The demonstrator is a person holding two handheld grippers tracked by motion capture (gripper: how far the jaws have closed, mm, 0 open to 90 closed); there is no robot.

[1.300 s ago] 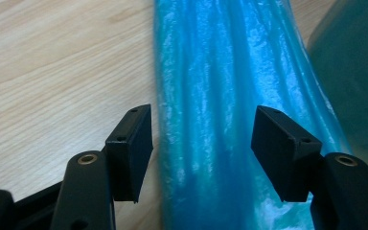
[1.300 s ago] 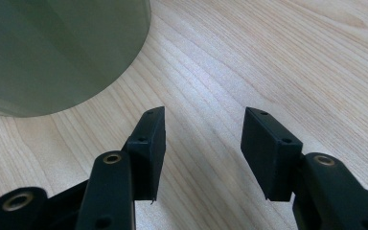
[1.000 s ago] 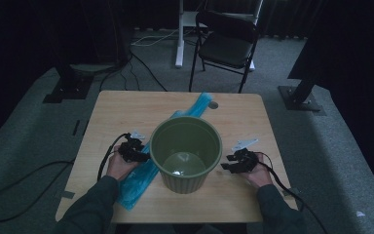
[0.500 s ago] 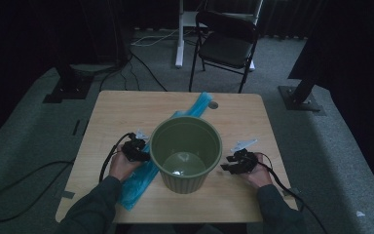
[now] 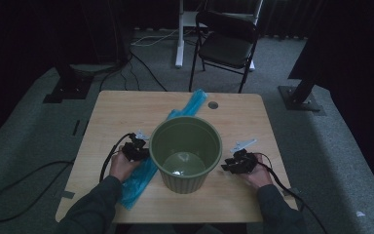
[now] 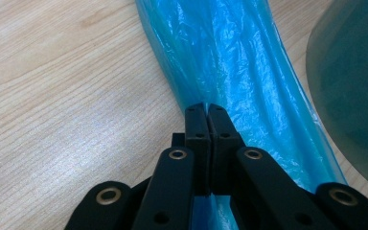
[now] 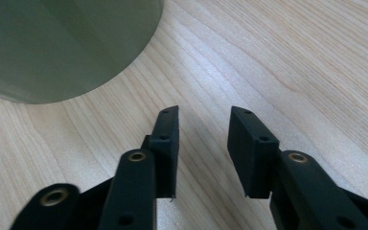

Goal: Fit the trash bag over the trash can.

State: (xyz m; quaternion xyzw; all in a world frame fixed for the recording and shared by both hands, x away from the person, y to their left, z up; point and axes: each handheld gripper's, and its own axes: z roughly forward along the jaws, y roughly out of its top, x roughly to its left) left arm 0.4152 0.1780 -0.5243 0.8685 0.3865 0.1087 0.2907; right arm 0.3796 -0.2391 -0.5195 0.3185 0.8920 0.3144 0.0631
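Beside unmarked green bucket (image 5: 185,152), unlabelled blue plastic bag (image 6: 230,62).

The high view is dim and murky; both gripper views are bright, softly blurred up close.

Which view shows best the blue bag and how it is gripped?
The left gripper view: the blue bag lies close and sharp, with the left gripper shut on its edge. The high view shows the bag small, running under the bucket. The right gripper view gives table and bucket wall.
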